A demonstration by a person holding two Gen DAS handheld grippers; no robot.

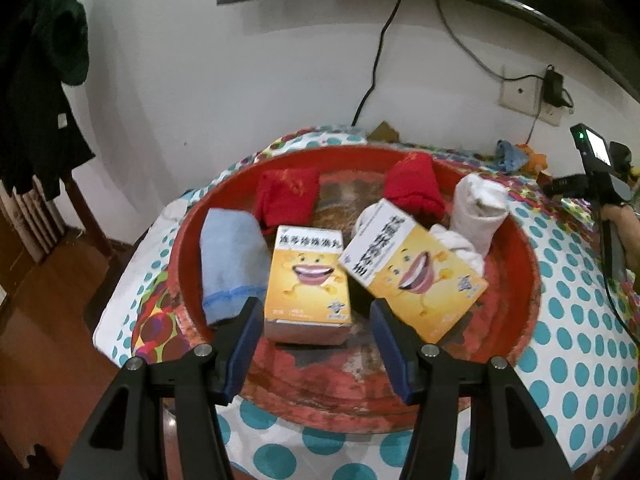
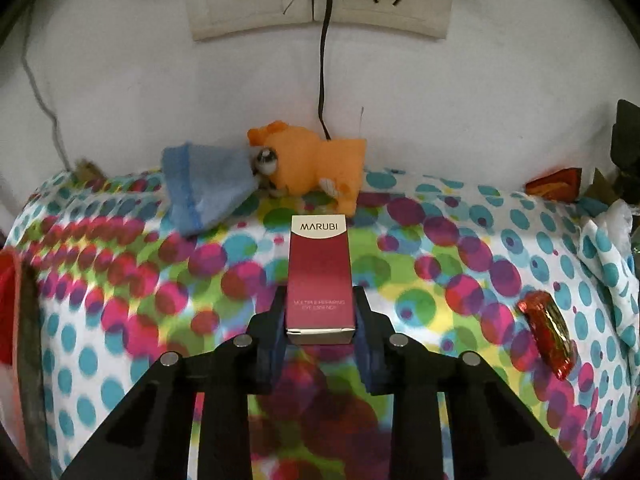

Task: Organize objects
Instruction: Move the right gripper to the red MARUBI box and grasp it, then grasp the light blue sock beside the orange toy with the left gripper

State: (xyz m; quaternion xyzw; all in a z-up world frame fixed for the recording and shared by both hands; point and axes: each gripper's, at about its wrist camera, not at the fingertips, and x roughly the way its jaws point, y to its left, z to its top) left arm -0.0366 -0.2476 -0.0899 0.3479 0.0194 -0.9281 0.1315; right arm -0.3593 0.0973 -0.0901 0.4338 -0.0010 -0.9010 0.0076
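The red MARUBI box [image 2: 320, 276] lies flat on the dotted surface [image 2: 460, 248], its near end pinched between the pads of the right claw [image 2: 320, 320]. Beyond it an orange plush toy [image 2: 316, 164] and a blue cloth [image 2: 204, 184] sit by the wall. The left claw [image 1: 316, 344] hangs spread over the near rim of a red basin [image 1: 516, 280], holding nothing; two yellow boxes [image 1: 306, 280] and rolled cloths lie inside.

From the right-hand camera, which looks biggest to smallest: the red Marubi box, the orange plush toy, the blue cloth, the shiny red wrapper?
1. Marubi box, though it sits nearest the camera
2. and 3. Orange plush toy and blue cloth: too alike to rank
4. Red wrapper
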